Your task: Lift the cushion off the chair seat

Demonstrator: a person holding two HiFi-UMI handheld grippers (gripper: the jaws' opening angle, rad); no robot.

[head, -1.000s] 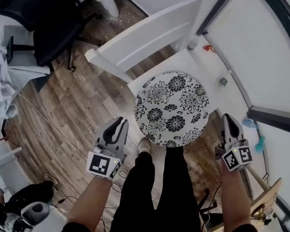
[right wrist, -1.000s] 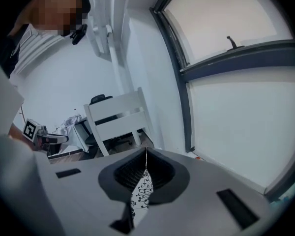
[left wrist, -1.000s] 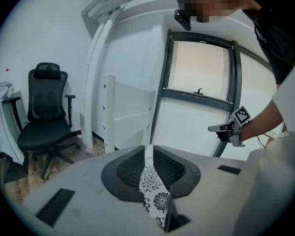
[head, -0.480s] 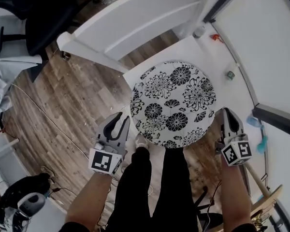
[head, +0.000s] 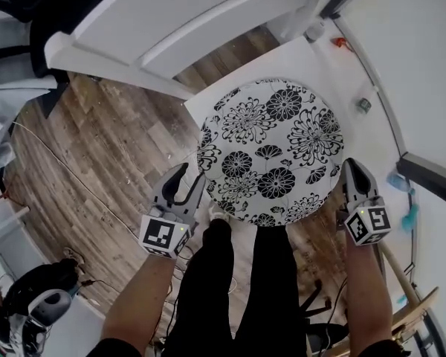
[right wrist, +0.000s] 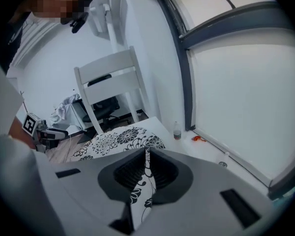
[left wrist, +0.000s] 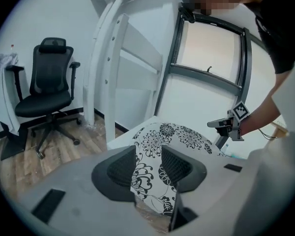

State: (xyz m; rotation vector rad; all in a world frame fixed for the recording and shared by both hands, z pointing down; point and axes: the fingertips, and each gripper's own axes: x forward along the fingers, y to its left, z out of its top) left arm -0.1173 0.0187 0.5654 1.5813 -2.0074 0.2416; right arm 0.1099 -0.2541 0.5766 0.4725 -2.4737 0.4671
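The wood floor (head: pixel 97 162) took up most of the head view, with a white chair (head: pixel 208 21) standing on it and a black office chair (left wrist: pixel 46 90) further back by the wall. The round black-and-white flowery cushion (head: pixel 271 151) lay over the white chair's seat (head: pixel 198 110), and its near edge stuck out past the seat toward the person's legs (head: pixel 238 288).

The left tongs (head: pixel 190 178) were at the cushion's left edge. Their jaws had just been opening and stood apart, with the edge of the cushion between them but the pads not pressing on it. The right tongs (head: pixel 351 168) were on the opposite edge, jaws squeezed together with a thin fold of the cushion pinched between the pads.

A small bottle (right wrist: pixel 177 131) stood on the floor by the window frame.
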